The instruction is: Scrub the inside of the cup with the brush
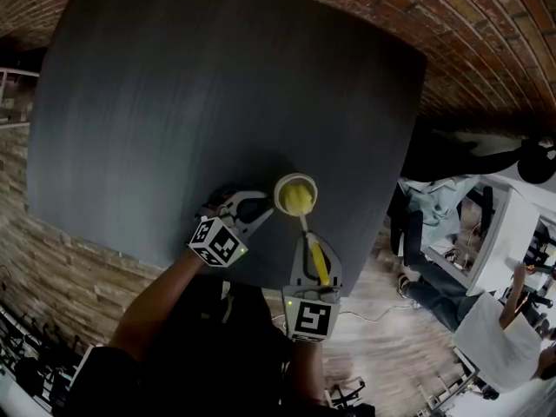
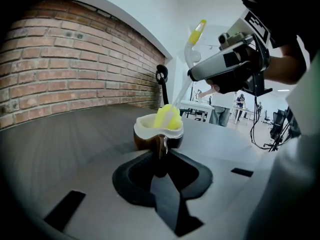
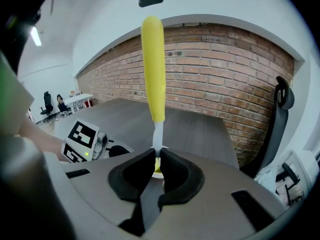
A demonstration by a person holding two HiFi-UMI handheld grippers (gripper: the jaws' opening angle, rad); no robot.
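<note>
With the left claw nipped shut on the handle of the cup near the front edge of the surface and the right claw clamped on the brush stem, head down in the cup, I'd brace firmly and sweep round the wall.

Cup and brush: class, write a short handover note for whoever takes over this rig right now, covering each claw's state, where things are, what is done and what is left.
Left claw: shut on the handle of the cup, which stands upright on the table.
Right claw: shut on the white stem of the brush, which is tilted, head down.
Done: the brush head is inside the cup.
Left: scrub the inside walls and bottom. How far the scrubbing has got cannot be told. After that, probably lift the brush out.
</note>
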